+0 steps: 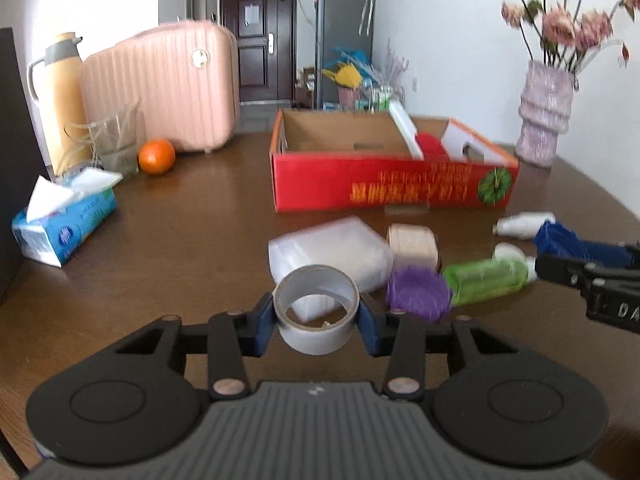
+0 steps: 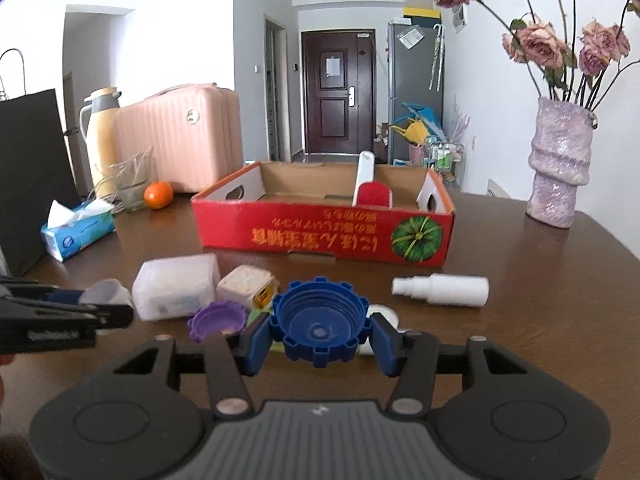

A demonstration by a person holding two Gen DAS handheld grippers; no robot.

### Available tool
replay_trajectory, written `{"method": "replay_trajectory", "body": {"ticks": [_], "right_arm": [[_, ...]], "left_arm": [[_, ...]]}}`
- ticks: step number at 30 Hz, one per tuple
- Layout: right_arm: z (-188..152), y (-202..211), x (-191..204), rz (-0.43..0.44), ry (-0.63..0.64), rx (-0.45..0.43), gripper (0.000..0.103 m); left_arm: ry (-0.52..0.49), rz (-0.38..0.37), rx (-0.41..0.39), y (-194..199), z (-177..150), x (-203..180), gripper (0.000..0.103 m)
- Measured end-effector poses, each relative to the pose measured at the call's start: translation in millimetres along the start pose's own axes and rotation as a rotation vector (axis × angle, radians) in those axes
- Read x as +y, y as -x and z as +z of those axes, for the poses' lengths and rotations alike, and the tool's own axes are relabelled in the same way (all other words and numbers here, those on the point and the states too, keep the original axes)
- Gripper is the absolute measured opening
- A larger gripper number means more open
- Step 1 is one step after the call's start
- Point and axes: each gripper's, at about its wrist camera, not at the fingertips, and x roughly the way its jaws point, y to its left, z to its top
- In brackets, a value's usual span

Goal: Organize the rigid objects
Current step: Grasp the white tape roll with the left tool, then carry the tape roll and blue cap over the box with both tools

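My left gripper [image 1: 316,320] is shut on a grey roll of tape [image 1: 316,307], held above the brown table. My right gripper [image 2: 320,330] is shut on a blue ribbed cap [image 2: 319,320]. Ahead stands the red cardboard box [image 1: 392,184], also in the right wrist view [image 2: 324,236], with a white and red brush [image 2: 370,188] inside. On the table lie a clear plastic container [image 1: 332,254], a beige square tub [image 1: 412,245], a purple cap [image 1: 418,294], a green bottle [image 1: 486,276] and a white spray bottle [image 2: 442,290].
At the left are a tissue pack [image 1: 64,222], an orange [image 1: 157,156], a glass jug [image 1: 116,140], a thermos [image 1: 60,92] and a pink suitcase [image 1: 168,84]. A purple vase with flowers [image 2: 558,168] stands at the right. A black bag [image 2: 32,176] is far left.
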Motion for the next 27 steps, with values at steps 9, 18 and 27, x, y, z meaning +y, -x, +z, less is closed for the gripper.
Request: {"method": "replay_trajectory", "body": {"ticks": [9,18,27], "right_arm": [[28,-3,-6,-0.013,-0.009,-0.042,0.052],[55,-16,-7,-0.02,-0.01,-0.081,0.052],[80,-40,-13,-0.025,-0.019,-0.11,0.052]], "left_arm": [[0.002,0.0,-0.083,8,38,-4,0.044],[0.005,-0.019,-0.118,-5,66,-10,0.044],[0.004,-0.022,-0.138,-29,91,-15,0.044]]}}
